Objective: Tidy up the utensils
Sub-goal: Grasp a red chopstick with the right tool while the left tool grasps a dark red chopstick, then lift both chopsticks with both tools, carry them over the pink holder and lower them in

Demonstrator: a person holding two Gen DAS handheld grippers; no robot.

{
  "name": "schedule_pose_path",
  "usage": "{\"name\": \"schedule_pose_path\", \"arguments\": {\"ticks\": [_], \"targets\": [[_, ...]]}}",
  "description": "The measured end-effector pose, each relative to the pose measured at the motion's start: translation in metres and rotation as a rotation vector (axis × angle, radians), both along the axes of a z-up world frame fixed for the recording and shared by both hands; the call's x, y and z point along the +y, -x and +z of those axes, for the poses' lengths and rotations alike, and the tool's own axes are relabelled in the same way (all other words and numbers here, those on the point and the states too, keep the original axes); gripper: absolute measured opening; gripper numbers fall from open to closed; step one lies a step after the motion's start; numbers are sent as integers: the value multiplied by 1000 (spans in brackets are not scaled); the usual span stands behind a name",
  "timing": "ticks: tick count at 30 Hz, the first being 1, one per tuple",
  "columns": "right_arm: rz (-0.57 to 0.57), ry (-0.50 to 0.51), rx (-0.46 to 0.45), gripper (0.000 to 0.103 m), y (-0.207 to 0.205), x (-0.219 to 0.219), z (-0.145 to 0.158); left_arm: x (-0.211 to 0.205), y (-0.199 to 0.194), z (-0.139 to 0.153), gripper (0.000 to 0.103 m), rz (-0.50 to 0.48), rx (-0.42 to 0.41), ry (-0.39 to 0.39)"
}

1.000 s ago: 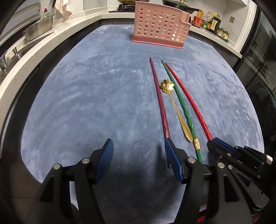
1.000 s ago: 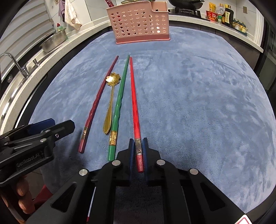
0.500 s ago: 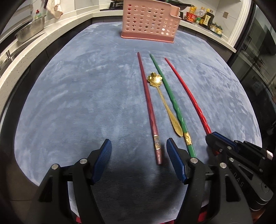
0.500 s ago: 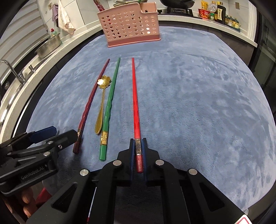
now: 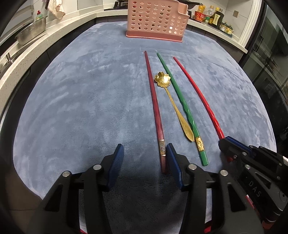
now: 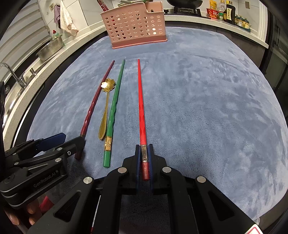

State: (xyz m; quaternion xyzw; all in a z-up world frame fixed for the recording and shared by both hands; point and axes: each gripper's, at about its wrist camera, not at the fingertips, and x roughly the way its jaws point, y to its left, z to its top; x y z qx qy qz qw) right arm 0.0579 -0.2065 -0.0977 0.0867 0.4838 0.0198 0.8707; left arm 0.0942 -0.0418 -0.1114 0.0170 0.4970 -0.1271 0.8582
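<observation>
Three chopsticks and a gold flower spoon [image 5: 172,104] lie side by side on a blue mat [image 5: 81,100]. My left gripper [image 5: 144,153] is open; the near end of the dark red chopstick [image 5: 155,111] lies just inside its right finger. The green chopstick [image 5: 181,102] lies right of the spoon. My right gripper [image 6: 144,153] is shut on the near end of the bright red chopstick [image 6: 141,100], which points toward the pink perforated holder [image 6: 135,27]. The holder also shows in the left wrist view [image 5: 155,19].
A white counter rings the mat, with a steel colander [image 5: 30,32] and a sink tap [image 6: 16,75] on the left. Sauce bottles [image 5: 212,16] stand at the back right. Dark cabinet fronts [image 5: 270,54] rise on the right.
My left gripper moved right and forward, so the dark red chopstick's end now lies between its fingers. My right gripper stays shut on the bright red chopstick, which has swung slightly away from the green one.
</observation>
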Motion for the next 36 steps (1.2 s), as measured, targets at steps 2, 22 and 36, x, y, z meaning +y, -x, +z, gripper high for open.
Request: {"name": "schedule_pose_path", "arguments": {"ticks": [2,22,36], "targets": [[0,0,0,8,0,0,0,2,0,0,38,6,1,5],[-4,-6,-7,7,1,-1,2,10,0,7,8,33,-11,42],[-45,-39,-113,7,6,-14,56,21,-1,71,8,56,-122,100]]}}
